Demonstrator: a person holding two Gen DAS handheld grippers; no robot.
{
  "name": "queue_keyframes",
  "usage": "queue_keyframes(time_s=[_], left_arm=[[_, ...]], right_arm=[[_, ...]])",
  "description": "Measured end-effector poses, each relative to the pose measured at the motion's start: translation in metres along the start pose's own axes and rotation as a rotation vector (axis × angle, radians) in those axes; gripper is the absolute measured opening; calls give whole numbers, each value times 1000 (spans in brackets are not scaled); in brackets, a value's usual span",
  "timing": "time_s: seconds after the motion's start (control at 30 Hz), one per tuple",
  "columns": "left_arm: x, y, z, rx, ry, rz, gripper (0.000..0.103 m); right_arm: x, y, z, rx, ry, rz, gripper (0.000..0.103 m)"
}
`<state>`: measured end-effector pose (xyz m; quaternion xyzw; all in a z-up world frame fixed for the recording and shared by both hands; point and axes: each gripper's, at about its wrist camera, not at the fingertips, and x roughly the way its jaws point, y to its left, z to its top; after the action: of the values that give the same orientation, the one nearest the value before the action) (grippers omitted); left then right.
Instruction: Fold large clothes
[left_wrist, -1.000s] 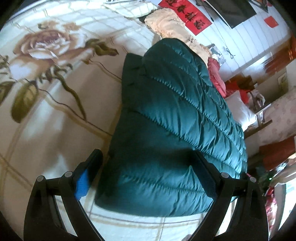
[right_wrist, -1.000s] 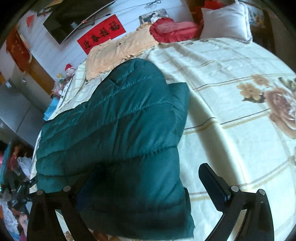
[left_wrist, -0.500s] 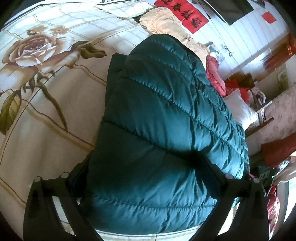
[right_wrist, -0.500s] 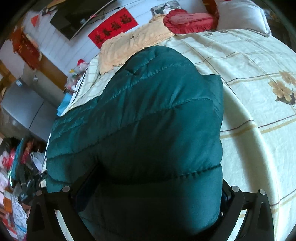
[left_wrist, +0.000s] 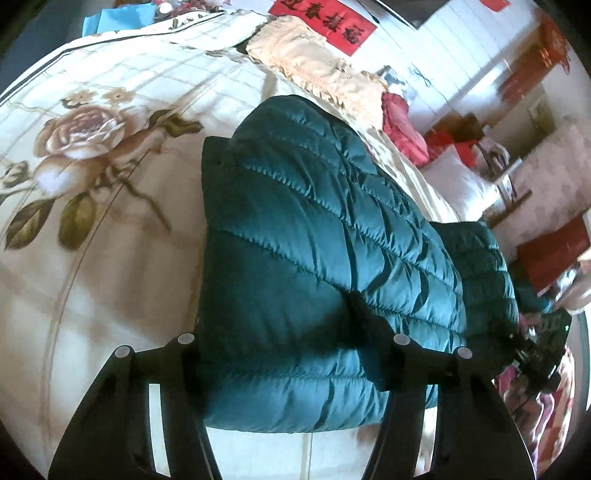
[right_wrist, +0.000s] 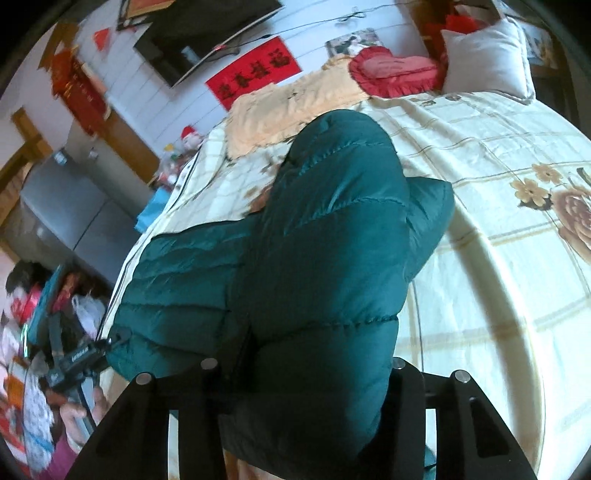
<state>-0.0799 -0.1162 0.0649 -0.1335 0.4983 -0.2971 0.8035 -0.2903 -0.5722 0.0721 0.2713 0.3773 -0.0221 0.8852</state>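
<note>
A dark teal quilted down jacket (left_wrist: 306, 236) lies on a cream floral bedspread (left_wrist: 92, 229). My left gripper (left_wrist: 284, 343) is shut on one near corner of the jacket, its fingers pressed into the padding. My right gripper (right_wrist: 310, 373) is shut on the other near corner of the jacket (right_wrist: 325, 236), which bulges up over the fingers and hides their tips. The lifted near part is bunched and raised off the bed between the two grippers. The far part with the collar rests on the bedspread.
A peach blanket (right_wrist: 295, 107), a red heart cushion (right_wrist: 395, 70) and a white pillow (right_wrist: 484, 55) lie at the head of the bed (right_wrist: 498, 295). A grey cabinet (right_wrist: 74, 214) and clutter stand beside the bed. The left gripper and hand (right_wrist: 74, 369) show at the left edge of the right wrist view.
Both grippers went from open beside the jacket's near edge to closed on it. The near part of the jacket has been lifted and bunched up, away from the bedspread.
</note>
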Motion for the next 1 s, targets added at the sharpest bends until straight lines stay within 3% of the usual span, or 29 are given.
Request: queue_keyframes(time_s=[0.23, 0.3, 0.37, 0.43, 0.53, 0.7, 1.0], left_arm=[[-31, 18, -53, 15, 56, 10, 59], [-27, 24, -63, 12, 61, 33, 69], [-26, 26, -68, -1, 32, 57, 78], [-30, 23, -72, 7, 2, 76, 79], [-43, 14, -75, 42, -53, 137, 79], [-77, -6, -81, 119, -206, 256, 79], [-89, -45, -104, 195, -263, 324, 79]], right_arm=[[-27, -3, -48, 51, 62, 44, 48], [-24, -14, -60, 79, 82, 1, 54], [-14, -31, -71, 116, 90, -66, 69], [-7, -38, -71, 95, 59, -112, 85], [-16, -34, -71, 109, 36, -140, 86], [-56, -9, -67, 20, -63, -248, 86], [-96, 53, -86, -129, -183, -269, 86]])
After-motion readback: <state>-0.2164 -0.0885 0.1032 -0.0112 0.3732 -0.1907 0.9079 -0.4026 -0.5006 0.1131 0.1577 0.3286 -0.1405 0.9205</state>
